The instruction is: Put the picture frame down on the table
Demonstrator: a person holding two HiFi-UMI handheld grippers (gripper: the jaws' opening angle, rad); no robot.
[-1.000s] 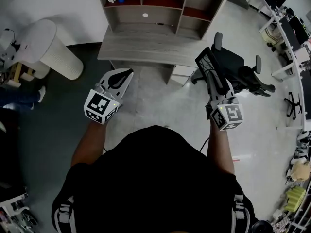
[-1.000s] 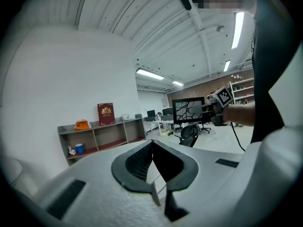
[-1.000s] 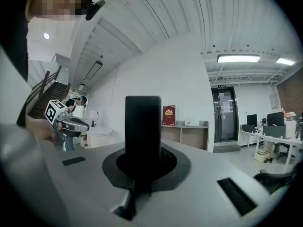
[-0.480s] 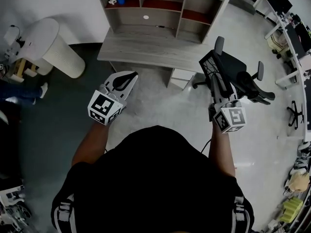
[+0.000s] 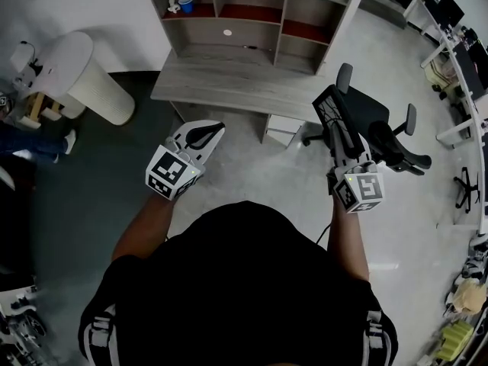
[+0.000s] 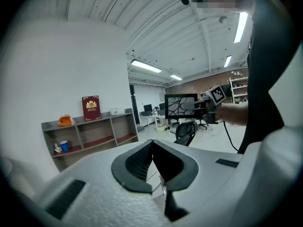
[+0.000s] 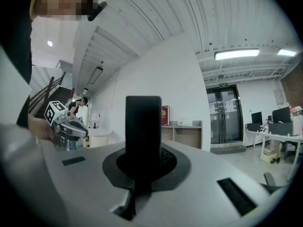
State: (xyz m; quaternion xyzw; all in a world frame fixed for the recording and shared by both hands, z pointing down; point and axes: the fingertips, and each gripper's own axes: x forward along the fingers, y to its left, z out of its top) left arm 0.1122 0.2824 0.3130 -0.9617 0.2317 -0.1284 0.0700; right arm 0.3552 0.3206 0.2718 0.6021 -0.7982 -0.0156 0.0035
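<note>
Black edge fills the gap between my right gripper's [image 7: 142, 171] jaws. They are clamped tight on the frame [image 7: 143, 126], which rises from them as a dark slab seen edge-on. My left gripper [image 6: 152, 148] has its jaws together on nothing.

Since a second ago both grippers have moved forward, and the table [image 5: 229, 82] now lies closer ahead of them. The clamp on the frame has not changed. I judge this to be the approach: the frame is carried in the air and is not yet over the tabletop.

In the head view the frame [image 5: 338, 117] sits at 2 o'clock, above the chair [image 5: 374, 101] and off the table's right end. Its long axis runs out from the jaws toward 11 o'clock, with the far end aimed at the table's near right corner. Its pictured face [image 6: 180, 107] turns toward 9 o'clock, to my left gripper [image 5: 207, 130].
</note>
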